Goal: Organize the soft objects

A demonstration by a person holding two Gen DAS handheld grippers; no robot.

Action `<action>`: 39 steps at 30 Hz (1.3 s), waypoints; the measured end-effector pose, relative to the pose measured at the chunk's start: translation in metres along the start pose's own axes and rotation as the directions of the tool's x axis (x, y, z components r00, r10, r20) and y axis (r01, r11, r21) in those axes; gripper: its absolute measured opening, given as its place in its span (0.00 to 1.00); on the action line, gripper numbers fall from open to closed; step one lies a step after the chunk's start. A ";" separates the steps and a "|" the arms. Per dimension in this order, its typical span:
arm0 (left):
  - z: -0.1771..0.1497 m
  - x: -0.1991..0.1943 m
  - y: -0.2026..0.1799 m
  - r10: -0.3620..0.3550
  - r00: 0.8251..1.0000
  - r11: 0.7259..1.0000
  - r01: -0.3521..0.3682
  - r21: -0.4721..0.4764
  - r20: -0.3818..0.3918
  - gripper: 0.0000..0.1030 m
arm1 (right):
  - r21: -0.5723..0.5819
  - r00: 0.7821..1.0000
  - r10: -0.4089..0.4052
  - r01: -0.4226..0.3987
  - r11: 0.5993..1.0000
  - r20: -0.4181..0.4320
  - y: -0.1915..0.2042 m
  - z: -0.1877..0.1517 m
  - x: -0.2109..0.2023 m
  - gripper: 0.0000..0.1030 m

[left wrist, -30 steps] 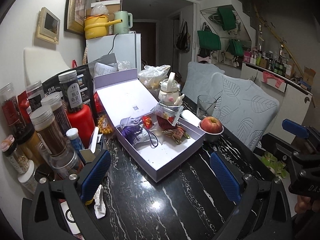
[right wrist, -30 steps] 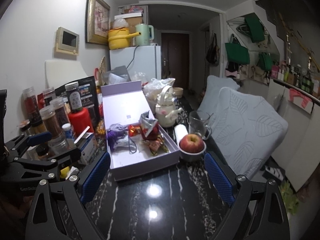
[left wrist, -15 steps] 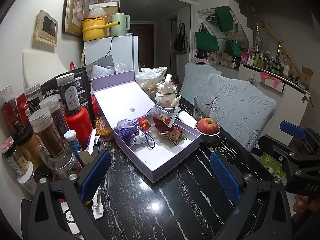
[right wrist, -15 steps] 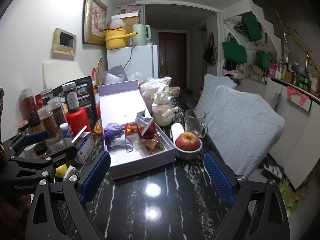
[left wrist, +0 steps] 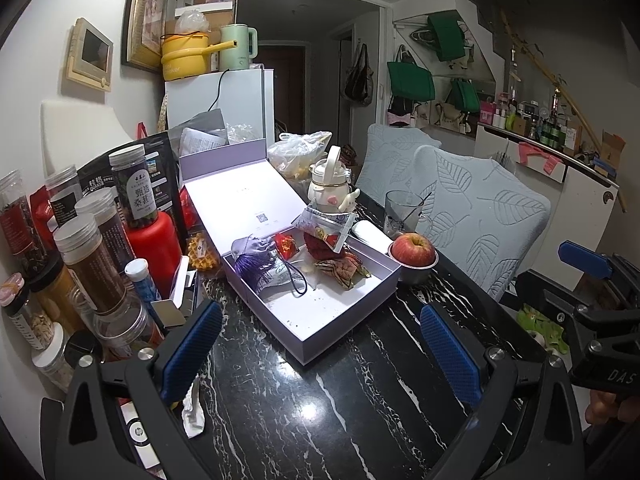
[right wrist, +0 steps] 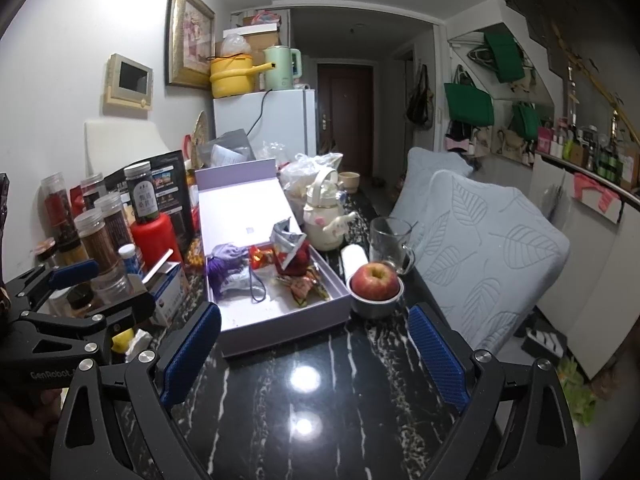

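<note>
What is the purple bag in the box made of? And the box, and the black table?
The purple pouch looks like soft, slightly shiny cloth: it is gathered and wrinkled, with a tassel. The lilac box seems stiff matte cardboard, with thin straight walls. The black table looks like polished stone, maybe marble: white veins and mirror-like lamp reflections.

White fridge [right wrist: 276, 124], leaf-patterned chairs [right wrist: 492, 248], seemingly dark hallway.
</note>
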State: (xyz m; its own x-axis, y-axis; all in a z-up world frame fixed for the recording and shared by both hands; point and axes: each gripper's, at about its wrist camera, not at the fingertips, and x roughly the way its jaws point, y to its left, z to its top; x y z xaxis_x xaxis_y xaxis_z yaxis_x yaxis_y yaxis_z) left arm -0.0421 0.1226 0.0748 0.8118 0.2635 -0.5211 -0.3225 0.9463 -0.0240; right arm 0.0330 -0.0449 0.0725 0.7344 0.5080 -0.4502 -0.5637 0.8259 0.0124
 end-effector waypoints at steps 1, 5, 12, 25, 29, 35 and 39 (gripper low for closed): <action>0.000 0.000 0.000 0.000 1.000 1.000 0.000 0.000 0.000 0.98 | 0.000 1.000 -0.001 0.001 1.000 0.001 0.000 0.000 0.000 0.93; 0.000 0.000 0.000 0.002 1.000 1.000 -0.002 0.001 0.000 0.98 | 0.000 1.000 0.000 0.000 1.000 0.000 0.000 0.000 0.000 0.93; -0.001 0.000 -0.004 -0.003 1.000 1.000 0.003 0.018 0.000 0.98 | 0.003 1.000 -0.008 0.008 1.000 -0.006 -0.003 -0.003 0.001 0.93; -0.001 -0.001 -0.003 -0.020 1.000 1.000 0.020 0.015 -0.007 0.98 | -0.002 1.000 -0.025 0.025 1.000 -0.014 -0.006 -0.004 0.002 0.93; -0.001 0.000 -0.004 -0.005 1.000 1.000 0.006 0.018 -0.014 0.98 | -0.016 0.999 -0.035 0.035 0.999 -0.015 -0.006 -0.004 0.002 0.93; -0.001 0.003 -0.003 -0.014 1.000 1.000 0.015 0.021 -0.026 0.98 | -0.016 0.999 -0.043 0.043 0.999 -0.018 -0.007 -0.004 0.003 0.93; 0.000 0.003 -0.003 -0.020 0.999 1.000 0.021 0.021 -0.029 0.98 | -0.018 0.999 -0.043 0.043 0.999 -0.023 -0.008 -0.005 0.004 0.93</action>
State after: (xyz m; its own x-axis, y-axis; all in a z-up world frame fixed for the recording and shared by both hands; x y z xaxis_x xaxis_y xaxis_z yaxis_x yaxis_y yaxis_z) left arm -0.0385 0.1204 0.0728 0.8035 0.2387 -0.5454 -0.2952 0.9553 -0.0168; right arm 0.0387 -0.0506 0.0666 0.7491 0.4660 -0.4708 -0.5385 0.8423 -0.0231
